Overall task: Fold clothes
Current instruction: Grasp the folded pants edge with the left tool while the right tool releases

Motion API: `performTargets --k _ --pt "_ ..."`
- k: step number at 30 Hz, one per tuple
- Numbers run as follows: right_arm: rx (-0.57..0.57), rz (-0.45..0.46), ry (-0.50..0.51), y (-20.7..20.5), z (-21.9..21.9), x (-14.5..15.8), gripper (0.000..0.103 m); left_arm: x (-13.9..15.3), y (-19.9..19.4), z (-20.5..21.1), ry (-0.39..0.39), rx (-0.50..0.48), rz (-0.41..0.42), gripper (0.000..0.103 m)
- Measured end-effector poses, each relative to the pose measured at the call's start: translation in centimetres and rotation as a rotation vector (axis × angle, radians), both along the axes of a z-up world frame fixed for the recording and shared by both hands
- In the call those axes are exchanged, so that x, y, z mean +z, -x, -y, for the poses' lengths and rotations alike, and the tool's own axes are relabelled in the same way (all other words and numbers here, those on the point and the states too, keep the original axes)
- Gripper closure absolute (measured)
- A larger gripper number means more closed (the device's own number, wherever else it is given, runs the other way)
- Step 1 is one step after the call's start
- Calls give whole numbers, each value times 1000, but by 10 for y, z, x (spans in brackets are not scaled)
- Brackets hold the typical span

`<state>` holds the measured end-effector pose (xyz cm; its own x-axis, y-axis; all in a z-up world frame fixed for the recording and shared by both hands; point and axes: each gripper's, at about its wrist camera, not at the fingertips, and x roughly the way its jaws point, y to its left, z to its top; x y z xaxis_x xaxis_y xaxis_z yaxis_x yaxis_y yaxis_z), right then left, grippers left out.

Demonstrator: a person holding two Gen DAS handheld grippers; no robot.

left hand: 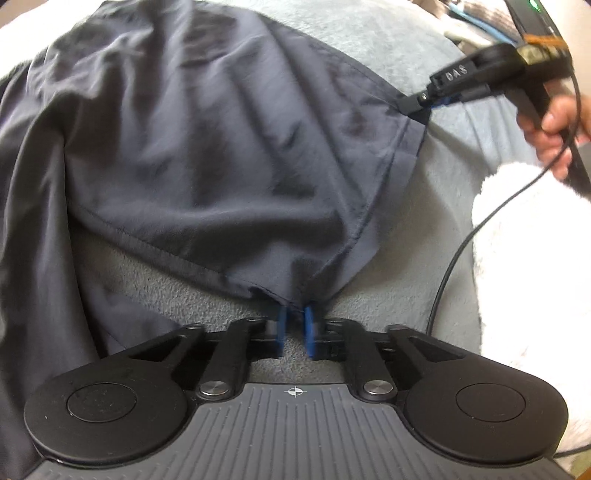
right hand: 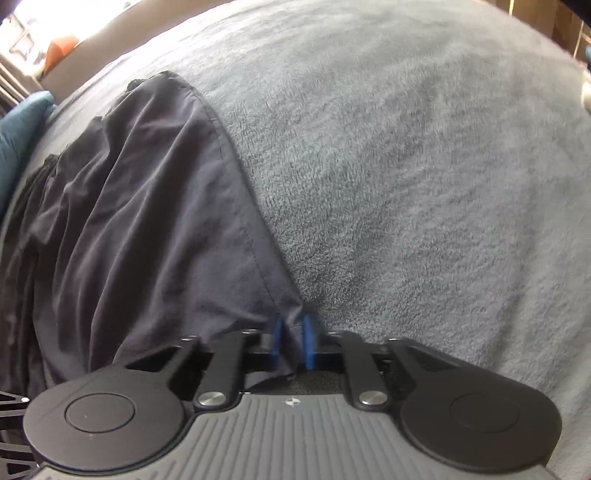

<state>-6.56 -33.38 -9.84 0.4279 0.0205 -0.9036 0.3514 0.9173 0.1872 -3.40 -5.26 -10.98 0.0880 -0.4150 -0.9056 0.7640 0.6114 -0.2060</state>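
Note:
A dark navy garment (left hand: pixel 207 147) of thin wrinkled cloth lies spread over a grey fleece blanket (left hand: pixel 369 40). My left gripper (left hand: pixel 295 314) is shut on the garment's hemmed corner nearest me, its blue pads pinching the cloth. At the upper right of the left wrist view, my right gripper (left hand: pixel 415 105) pinches another corner of the same hem, held by a hand (left hand: pixel 550 129). In the right wrist view, the right gripper (right hand: pixel 293 326) is shut on the garment (right hand: pixel 140 221), which stretches away to the left over the blanket (right hand: pixel 406 166).
A white fluffy cloth (left hand: pixel 535 258) lies at the right, with a black cable (left hand: pixel 480 229) crossing it. A teal item (right hand: pixel 18 129) sits at the blanket's far left edge. Dark equipment (left hand: pixel 532 18) stands at the top right. Bare blanket extends right of the garment.

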Motion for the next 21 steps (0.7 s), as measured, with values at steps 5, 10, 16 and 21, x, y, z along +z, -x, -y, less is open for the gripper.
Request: performTargets --k 5,10,16,21 --pt "-13 13 56 0 0 6 101 5 10 -3 -3 -51 63 102" --pt "-26 26 112 0 0 12 101 7 16 -2 9 -81 77 102" --pt "-42 33 167 0 1 18 101 6 17 4 22 -103 73 103" --pt "-34 -4 169 -1 2 7 101 -2 15 1 13 -104 45 103"
